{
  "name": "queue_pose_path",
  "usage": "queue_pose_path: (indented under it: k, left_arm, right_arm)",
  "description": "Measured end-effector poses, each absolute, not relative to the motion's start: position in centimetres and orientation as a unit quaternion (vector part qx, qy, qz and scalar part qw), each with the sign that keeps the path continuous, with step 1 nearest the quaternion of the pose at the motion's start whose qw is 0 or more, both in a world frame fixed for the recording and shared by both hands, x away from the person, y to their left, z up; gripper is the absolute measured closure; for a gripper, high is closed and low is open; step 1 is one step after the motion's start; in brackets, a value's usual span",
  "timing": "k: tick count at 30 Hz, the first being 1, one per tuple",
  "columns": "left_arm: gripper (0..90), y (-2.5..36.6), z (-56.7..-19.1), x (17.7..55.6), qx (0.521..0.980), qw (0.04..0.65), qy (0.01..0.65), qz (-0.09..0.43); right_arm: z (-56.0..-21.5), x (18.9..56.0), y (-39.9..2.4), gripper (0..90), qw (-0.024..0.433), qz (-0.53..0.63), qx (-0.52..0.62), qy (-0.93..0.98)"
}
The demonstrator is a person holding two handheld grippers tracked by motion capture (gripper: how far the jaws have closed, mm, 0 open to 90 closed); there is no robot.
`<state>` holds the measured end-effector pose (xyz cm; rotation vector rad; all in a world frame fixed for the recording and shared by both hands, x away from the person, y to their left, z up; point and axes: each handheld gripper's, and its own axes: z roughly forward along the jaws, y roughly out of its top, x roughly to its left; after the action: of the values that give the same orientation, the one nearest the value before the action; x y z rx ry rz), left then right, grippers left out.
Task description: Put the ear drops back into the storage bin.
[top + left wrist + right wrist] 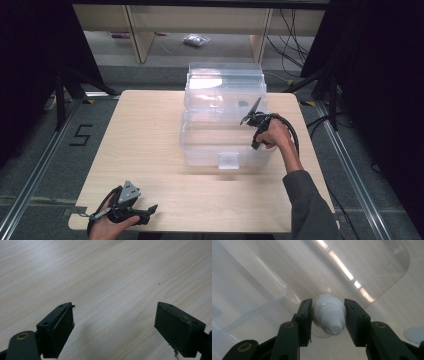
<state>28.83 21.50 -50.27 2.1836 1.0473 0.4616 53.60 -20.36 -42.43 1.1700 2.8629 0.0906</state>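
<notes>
1. Bottle (329, 315), small, white and rounded, with a ribbed collar and a nozzle cap pointing at the camera, sits clamped between the right gripper's (329, 317) jaws, inside the clear plastic bin (200, 145).
2. From above, the right gripper (252, 112) dips over the bin's right rim, and the bottle cannot be made out there through the glare; the bin's lid (225, 75) stands raised at the back.
3. Left gripper (115, 325) has its jaws spread wide over bare wood; from above it (150, 210) lies low at the table's (145, 130) near left corner, held in a hand (107, 227).
4. Table is pale wood grain; around it, grey floor (45, 150), black curtains (30, 50), loose cables (292, 45).
</notes>
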Motion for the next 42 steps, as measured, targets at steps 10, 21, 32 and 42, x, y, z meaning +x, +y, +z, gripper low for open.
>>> queue_pose_path:
  k: [10,21,32,42]
  left_arm:
    - [15.0,21.5,-50.3,28.8,0.834,0.334,0.402,0.178]
    - [15.1,21.5,-50.3,28.9,0.836,0.332,0.401,0.176]
    - [15.0,21.5,-50.3,28.9,0.836,0.333,0.401,0.175]
    - [15.1,21.5,-50.3,28.9,0.835,0.332,0.402,0.176]
  right_arm:
    - [-42.7,53.6,-20.2,60.2,0.02,0.022,0.392,0.92]
    - [-43.5,53.4,-20.5,60.1,0.01,0.027,0.398,0.917]
    - [-41.3,52.7,-20.1,36.1,0.023,0.068,0.416,0.907]
    - [-37.8,51.9,-20.2,29.0,0.064,0.127,0.407,0.902]
